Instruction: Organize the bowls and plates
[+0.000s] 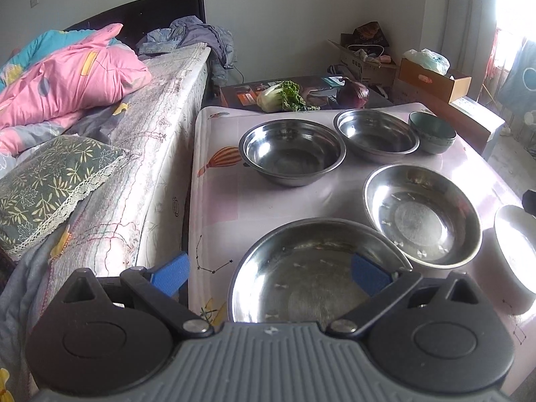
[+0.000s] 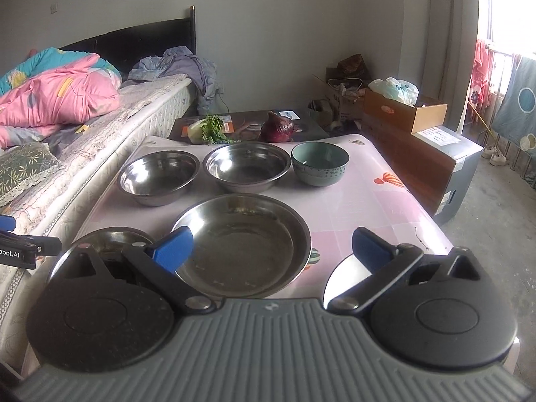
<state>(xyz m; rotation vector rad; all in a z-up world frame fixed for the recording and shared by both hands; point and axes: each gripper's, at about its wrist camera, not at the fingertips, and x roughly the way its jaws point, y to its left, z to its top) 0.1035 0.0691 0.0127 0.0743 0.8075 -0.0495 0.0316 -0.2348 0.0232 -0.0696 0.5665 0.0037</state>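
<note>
Plates and bowls sit spread over a pink-clothed table point(image 2: 361, 201) beside a bed point(image 2: 110, 140). Left to right along the back: a steel bowl point(image 2: 159, 177), a second steel bowl point(image 2: 248, 167), then a green ceramic bowl point(image 2: 320, 162). Nearer, a steel plate point(image 1: 311, 268) lies under the left gripper point(image 1: 269, 273) (fingers spread wide, holding nothing), with a wide steel plate point(image 2: 244, 244) to its right. The right gripper point(image 2: 271, 251) hovers released above a white plate point(image 2: 345, 274) at the table's edge.
</note>
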